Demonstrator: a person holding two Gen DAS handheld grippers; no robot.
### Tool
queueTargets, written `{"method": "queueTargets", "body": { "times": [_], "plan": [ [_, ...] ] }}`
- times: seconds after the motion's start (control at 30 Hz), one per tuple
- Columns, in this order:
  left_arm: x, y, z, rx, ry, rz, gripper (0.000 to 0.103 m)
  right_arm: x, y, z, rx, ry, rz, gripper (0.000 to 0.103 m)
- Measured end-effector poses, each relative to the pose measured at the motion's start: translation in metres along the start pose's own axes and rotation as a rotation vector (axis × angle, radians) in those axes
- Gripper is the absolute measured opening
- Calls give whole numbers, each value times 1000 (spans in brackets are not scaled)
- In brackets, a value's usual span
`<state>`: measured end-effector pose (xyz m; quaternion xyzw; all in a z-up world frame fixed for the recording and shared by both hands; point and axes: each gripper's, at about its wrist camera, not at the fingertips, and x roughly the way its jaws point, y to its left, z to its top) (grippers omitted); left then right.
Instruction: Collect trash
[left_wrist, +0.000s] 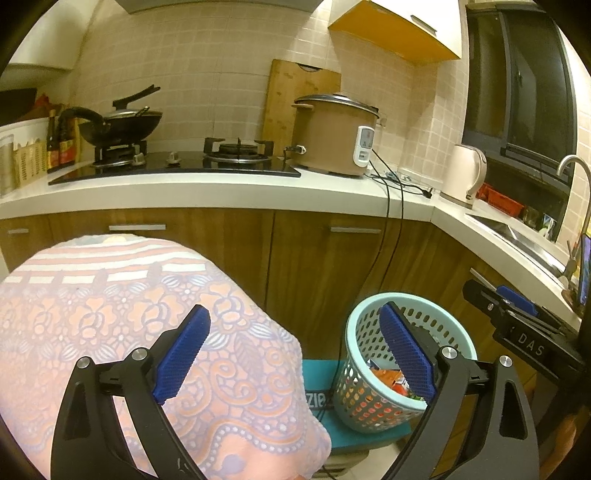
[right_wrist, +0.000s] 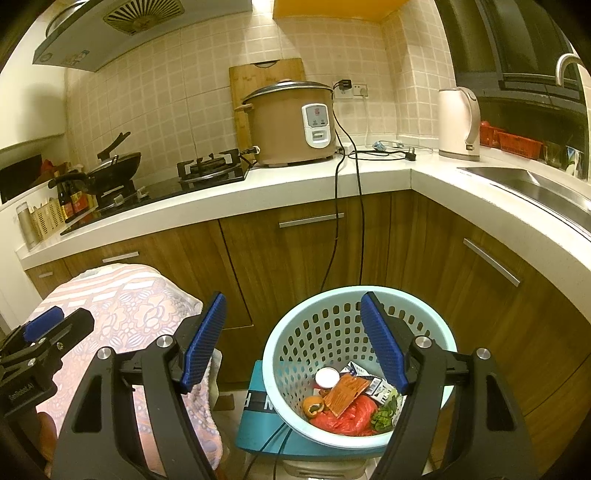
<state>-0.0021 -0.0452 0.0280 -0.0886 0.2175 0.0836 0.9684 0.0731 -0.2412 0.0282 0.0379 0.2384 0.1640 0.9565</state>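
Observation:
A pale blue perforated basket (right_wrist: 295, 332) stands on a teal box (right_wrist: 255, 417) in front of the cabinets. It holds trash: a red plastic bag (right_wrist: 345, 415), an orange wrapper (right_wrist: 345, 395), a white cap (right_wrist: 327, 377), a cigarette pack (right_wrist: 376, 386), green scraps and a piece of peel. My right gripper (right_wrist: 291, 339) is open and empty above the basket's left rim. My left gripper (left_wrist: 293, 347) is open and empty over the edge of a table covered in a pink lace cloth (left_wrist: 110, 325), left of the basket (left_wrist: 365, 343).
Brown cabinets run under a white counter (right_wrist: 295, 188) with a stove, wok, rice cooker (right_wrist: 291, 122), kettle (right_wrist: 460, 123) and sink (right_wrist: 535, 184). Black cables (right_wrist: 336, 221) hang down behind the basket. The other gripper shows at each view's edge.

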Motion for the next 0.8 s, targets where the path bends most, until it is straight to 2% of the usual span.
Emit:
{"method": "queueTargets", "body": {
  "times": [0.43, 0.6, 0.8],
  "plan": [
    [-10, 4, 1, 14, -31, 17, 91, -2, 7, 3, -15, -4, 12, 71],
    [-8, 9, 1, -6, 4, -1, 92, -3, 9, 1, -14, -4, 16, 71],
    [-9, 11, 0, -9, 4, -11, 92, -3, 13, 1, -20, -2, 18, 71]
  ]
}}
